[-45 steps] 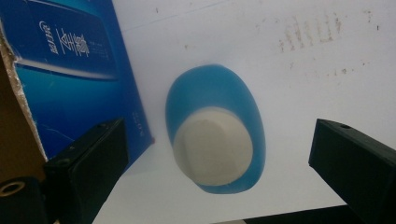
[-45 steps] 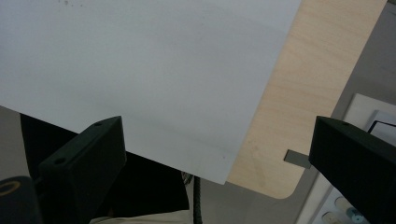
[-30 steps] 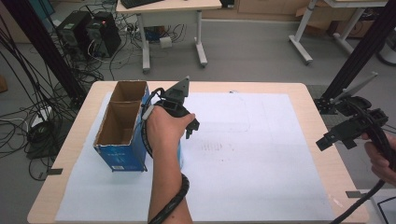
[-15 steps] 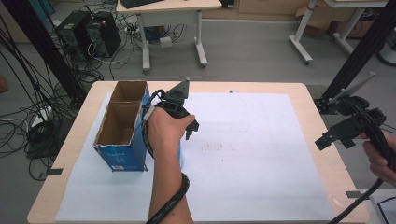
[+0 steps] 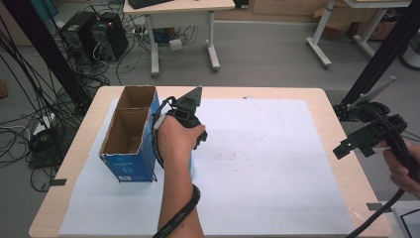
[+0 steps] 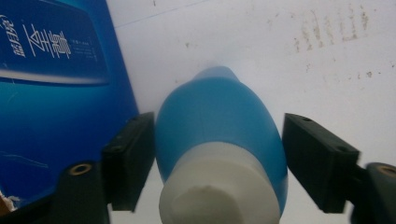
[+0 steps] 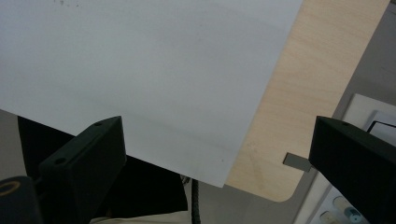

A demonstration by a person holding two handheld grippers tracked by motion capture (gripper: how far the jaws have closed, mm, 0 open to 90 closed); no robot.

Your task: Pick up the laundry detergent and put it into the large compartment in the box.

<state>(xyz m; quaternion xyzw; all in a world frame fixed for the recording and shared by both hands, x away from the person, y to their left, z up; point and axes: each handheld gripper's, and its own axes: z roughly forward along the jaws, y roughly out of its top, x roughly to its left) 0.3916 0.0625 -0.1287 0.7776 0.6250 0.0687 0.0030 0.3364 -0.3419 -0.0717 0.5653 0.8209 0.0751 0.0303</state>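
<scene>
The left hand-held gripper points down at the surface, just right of the blue box. Between its jaws lies a blue bottle with a white cap, on the white paper that covers most of the surface. The jaws stand spread: the left one seems to touch the bottle's side, while a clear gap remains at the right one, so the bottle is not yet clamped. I judge that the gripper is set this way to close on the bottle's widest part, and the box is near enough to suggest the bottle belongs with it.

The left hand wraps the handle from above, and the forearm reaches far in from the near edge.

The right hand-held gripper hangs beyond the right edge of the surface, released and empty, probably waiting out of the way. It tilts toward the near right corner.
</scene>
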